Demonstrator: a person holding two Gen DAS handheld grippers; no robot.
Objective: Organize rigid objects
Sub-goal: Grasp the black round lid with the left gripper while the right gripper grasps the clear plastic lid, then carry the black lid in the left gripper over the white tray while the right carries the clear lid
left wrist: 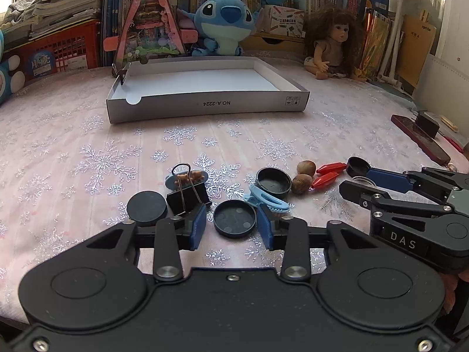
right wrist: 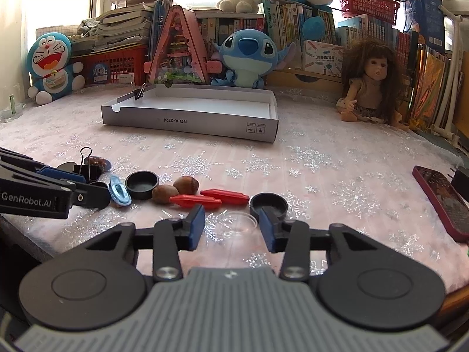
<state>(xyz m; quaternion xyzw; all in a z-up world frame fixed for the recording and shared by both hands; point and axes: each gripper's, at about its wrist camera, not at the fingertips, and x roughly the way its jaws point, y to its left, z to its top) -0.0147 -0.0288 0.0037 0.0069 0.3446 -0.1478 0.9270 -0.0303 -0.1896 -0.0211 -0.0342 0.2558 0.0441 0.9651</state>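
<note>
Our left tongs (left wrist: 233, 226) are pressed in on a shallow black lid (left wrist: 234, 218) that lies open side up on the surface (left wrist: 73, 152). As far as we can tell, the blue pads meet its rim on both sides. Our right tongs (right wrist: 231, 224) stand partly spread around a clear round dish (right wrist: 239, 223). A gap shows at the left pad, so nothing is pinched there.

The other small things lie in a loose row on the snowflake cloth:
- a black disc (left wrist: 146, 206)
- a binder clip (left wrist: 187, 198)
- a pale blue clip (left wrist: 265, 199)
- a black cap (left wrist: 274, 182)
- two nuts (left wrist: 306, 167)
- two red pieces (left wrist: 331, 167)

The white cardboard box (left wrist: 205, 105) sits well beyond them. One more binder clip (right wrist: 139, 92) is clamped on its left wall.
</note>
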